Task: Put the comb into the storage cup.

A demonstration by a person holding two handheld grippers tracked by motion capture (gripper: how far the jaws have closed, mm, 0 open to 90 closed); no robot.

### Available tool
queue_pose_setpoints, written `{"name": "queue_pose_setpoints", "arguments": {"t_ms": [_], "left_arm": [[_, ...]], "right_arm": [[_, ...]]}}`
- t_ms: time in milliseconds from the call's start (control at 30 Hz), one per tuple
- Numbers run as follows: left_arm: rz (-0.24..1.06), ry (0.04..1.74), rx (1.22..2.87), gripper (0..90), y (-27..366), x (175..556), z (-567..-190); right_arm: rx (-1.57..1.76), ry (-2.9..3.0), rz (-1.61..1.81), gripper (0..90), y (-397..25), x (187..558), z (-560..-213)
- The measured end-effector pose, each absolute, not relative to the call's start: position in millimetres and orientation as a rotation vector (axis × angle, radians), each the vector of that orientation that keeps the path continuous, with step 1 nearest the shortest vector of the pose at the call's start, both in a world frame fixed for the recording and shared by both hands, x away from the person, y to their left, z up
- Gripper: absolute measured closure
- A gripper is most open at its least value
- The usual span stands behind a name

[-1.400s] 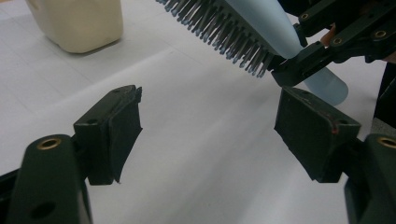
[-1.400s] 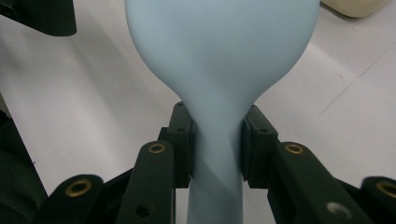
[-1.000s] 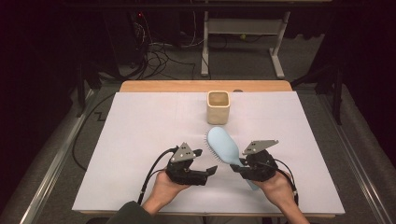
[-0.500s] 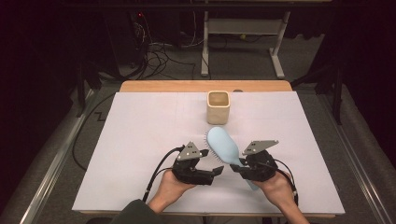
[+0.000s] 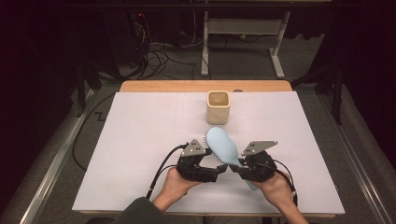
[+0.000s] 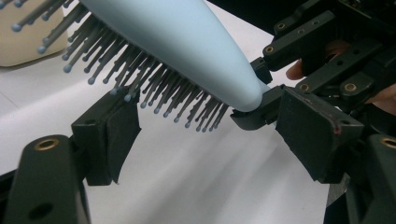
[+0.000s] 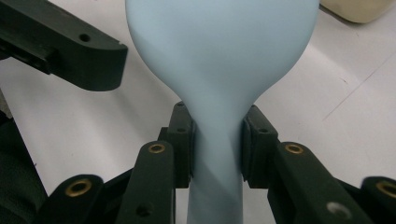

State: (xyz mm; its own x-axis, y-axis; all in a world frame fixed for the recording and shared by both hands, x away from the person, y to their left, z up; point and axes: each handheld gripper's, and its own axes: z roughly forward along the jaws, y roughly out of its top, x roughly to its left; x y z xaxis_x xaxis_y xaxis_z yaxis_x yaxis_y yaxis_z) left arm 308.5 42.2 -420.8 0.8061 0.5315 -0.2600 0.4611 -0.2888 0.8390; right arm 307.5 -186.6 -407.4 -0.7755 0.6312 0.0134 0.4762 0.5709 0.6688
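At the near middle of the white surface (image 5: 140, 140) in the high view, a person's two hands hold the grippers close together, with a light blue hairbrush (image 5: 222, 148) raised between them. The right gripper (image 5: 239, 171) grips the brush by its handle, the oval head pointing far and left, bristles facing the left gripper (image 5: 219, 171). A cream square cup (image 5: 218, 107) stands farther off, toward the far edge, well apart from the brush.

In the left gripper view, the left gripper (image 6: 205, 126) has its jaws wide apart, and the hairbrush (image 6: 187, 51) slants across above them. The bristles (image 6: 154, 88) hang just over the left-hand jaw; whether they touch it I cannot tell. The right gripper (image 6: 261, 100) clamps the brush neck at right.

In the right gripper view, the right gripper (image 7: 217, 144) has its jaws closed narrowly on the hairbrush (image 7: 219, 56) neck, one pad on each side. A jaw of the left gripper (image 7: 65, 51) shows at upper left, and the cup (image 7: 359, 9) at the top right corner.
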Motion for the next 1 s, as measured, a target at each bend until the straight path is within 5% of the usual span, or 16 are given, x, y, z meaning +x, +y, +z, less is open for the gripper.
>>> {"name": "queue_pose_setpoints", "arguments": {"t_ms": [1000], "left_arm": [[0.062,0.803,1.905,24.0,30,316,-418]], "right_arm": [[0.873,2.591,1.032,70.5,-177,303,-409]]}}
